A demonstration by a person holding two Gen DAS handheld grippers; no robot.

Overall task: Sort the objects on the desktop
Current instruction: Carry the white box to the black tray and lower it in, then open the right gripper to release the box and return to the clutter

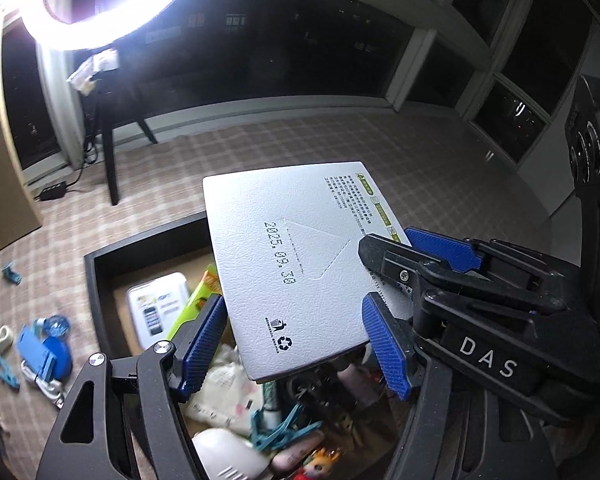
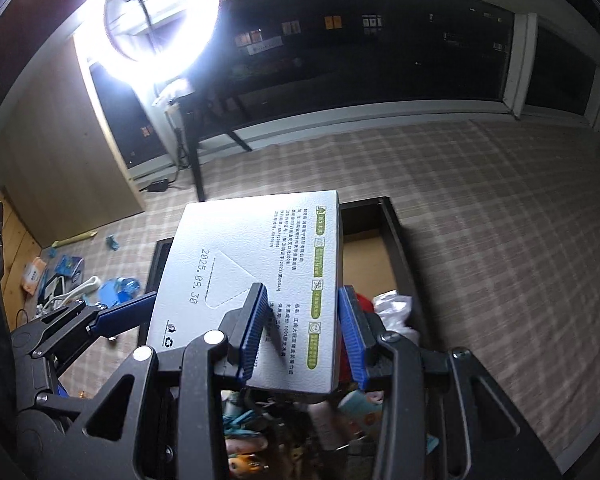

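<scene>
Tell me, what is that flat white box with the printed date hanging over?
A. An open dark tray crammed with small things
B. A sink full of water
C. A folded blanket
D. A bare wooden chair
A: the flat white box with the printed date, gripped by both sets of tongs, sits above the open dark tray, which holds clothes pegs, packets and small toys.

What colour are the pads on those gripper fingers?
Blue, with a ribbed texture; the pads show best in the right wrist view.
</scene>
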